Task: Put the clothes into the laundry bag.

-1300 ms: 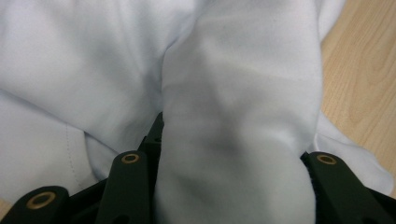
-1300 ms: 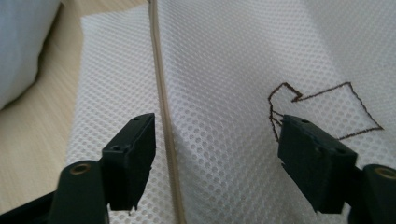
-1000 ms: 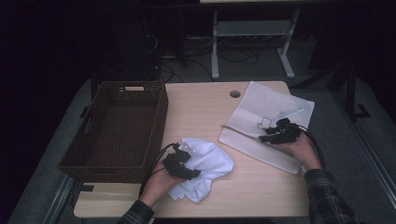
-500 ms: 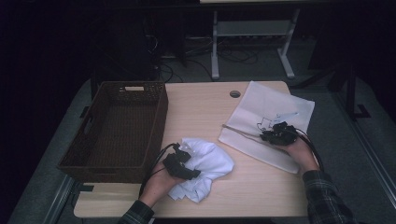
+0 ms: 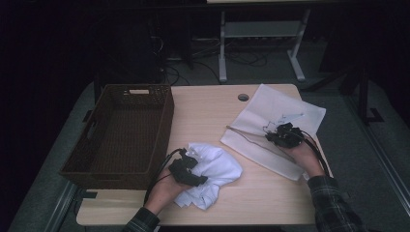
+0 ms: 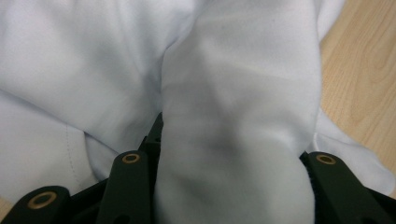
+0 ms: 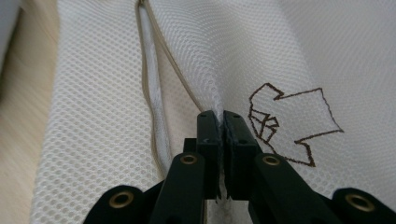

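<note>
While I pin a fold of the mesh bag, this is how things stand:

Right claw [image 7: 218,140]: its jaws have just been closing and now meet on a thin pinch of the mesh bag [image 7: 116,154]; the netting rises as a small ridge between the pads. In the high view this claw [image 5: 285,135] sits on the bag [image 5: 256,125] at about 3 o'clock on the bench [image 5: 203,111].

What the change means: I judge that I now have a grip on the top layer only, so I could lift it to open the bag's mouth. The zipper edge [image 7: 152,107] runs just beside the pinch, at about 10 o'clock from my jaws.

Left claw [image 5: 186,170]: about halfway shut, with a thick bunch of the white garment [image 6: 243,116] filling the gap between its jaws. The pads press into it, so I count it as held.

Garment's place: crumpled on the bench at about 6 o'clock [image 5: 212,169], just beside the brown wicker basket [image 5: 164,125], well apart from the bag.

Task reading: garment into bag looks like the step ahead; nothing is inside yet that I can tell.

Writing: no words or brand readable. A brown outline drawing of a shirt [image 7: 289,121] is printed on the mesh at about 2 o'clock from my right jaws.
</note>
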Demonstrator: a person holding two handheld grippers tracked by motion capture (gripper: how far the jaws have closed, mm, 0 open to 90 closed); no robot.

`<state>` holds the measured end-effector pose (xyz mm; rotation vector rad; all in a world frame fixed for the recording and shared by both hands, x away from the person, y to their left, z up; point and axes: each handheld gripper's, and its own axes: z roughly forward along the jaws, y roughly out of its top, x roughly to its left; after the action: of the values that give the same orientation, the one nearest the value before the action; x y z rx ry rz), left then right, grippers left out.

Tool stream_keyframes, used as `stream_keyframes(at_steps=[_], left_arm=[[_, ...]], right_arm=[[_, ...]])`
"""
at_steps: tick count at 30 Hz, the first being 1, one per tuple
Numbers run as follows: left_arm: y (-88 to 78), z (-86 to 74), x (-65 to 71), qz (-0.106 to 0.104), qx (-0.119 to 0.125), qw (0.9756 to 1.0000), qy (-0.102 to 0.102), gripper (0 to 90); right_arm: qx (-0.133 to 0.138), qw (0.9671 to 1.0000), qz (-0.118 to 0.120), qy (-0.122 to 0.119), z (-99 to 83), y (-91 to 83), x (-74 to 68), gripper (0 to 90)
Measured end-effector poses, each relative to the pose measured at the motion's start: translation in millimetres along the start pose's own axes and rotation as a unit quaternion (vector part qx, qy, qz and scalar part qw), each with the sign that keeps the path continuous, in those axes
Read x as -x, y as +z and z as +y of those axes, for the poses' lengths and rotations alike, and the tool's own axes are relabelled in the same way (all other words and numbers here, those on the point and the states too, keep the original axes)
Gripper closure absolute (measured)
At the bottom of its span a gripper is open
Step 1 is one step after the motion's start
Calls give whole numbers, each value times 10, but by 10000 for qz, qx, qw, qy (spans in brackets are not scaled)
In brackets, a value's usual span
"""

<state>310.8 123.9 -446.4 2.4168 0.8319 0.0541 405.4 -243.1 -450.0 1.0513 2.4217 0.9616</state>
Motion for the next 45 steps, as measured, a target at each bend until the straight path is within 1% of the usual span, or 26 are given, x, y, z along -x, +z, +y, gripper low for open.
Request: stream_keyframes(at_steps=[2,5,7,9,10,11,12,15,16,17,18,23,26,29,31,34,38,40,42,43,45], left_arm=[[0,0,1,2,-1,10000,2,525],[0,1,3,6,-6,10000,7,526],[1,2,3,8,-7,10000,7,526],[0,3,2,7,-15,10000,18,526],[0,4,2,8,-15,10000,18,526],[0,4,2,7,-18,10000,17,527],[0,4,2,7,-18,10000,16,527],[0,5,2,9,-21,10000,19,528],[0,5,2,8,-22,10000,21,528],[0,6,2,8,-23,10000,23,529],[0,6,2,8,-25,10000,25,529],[-1,7,-2,14,-29,10000,45,532],[-2,6,0,17,-31,10000,59,536],[-9,11,5,31,-58,9999,127,571],[-13,15,8,3,-46,9999,149,608],[-34,22,8,-50,-45,9997,238,640],[-88,42,42,-108,-24,9994,330,651],[-122,58,70,-124,-16,9989,445,651],[-151,72,103,-150,29,9987,489,651],[-175,85,125,-172,21,9983,563,651],[-209,104,156,-201,32,9978,631,651]], right_arm=[[106,9999,62,76,38,-29,-24,853],[224,9997,65,103,92,-70,-50,854],[323,9993,84,161,134,-108,-72,854],[481,9986,91,209,175,-155,-82,859],[494,9985,96,237,193,-171,-82,860],[550,9982,63,219,243,-214,-90,861],[550,9982,63,219,243,-214,-90,861],[675,9974,43,232,316,-276,-104,863],[745,9969,50,254,334,-300,-107,867],[846,9959,117,309,353,-326,-101,867],[864,9956,127,338,371,-345,-100,868],[1056,9937,89,372,460,-433,-105,870],[1212,9918,90,403,497,-478,-110,870],[1240,9912,82,446,503,-502,-104,871],[1243,9909,125,501,496,-507,-92,870],[1233,9909,150,519,484,-497,-85,870],[1167,9919,156,484,471,-471,-84,870],[1126,9924,159,461,468,-452,-87,870],[1082,9930,179,447,466,-431,-96,870],[1060,9933,183,423,465,-420,-103,870],[1002,9939,206,400,459,-396,-115,870]])
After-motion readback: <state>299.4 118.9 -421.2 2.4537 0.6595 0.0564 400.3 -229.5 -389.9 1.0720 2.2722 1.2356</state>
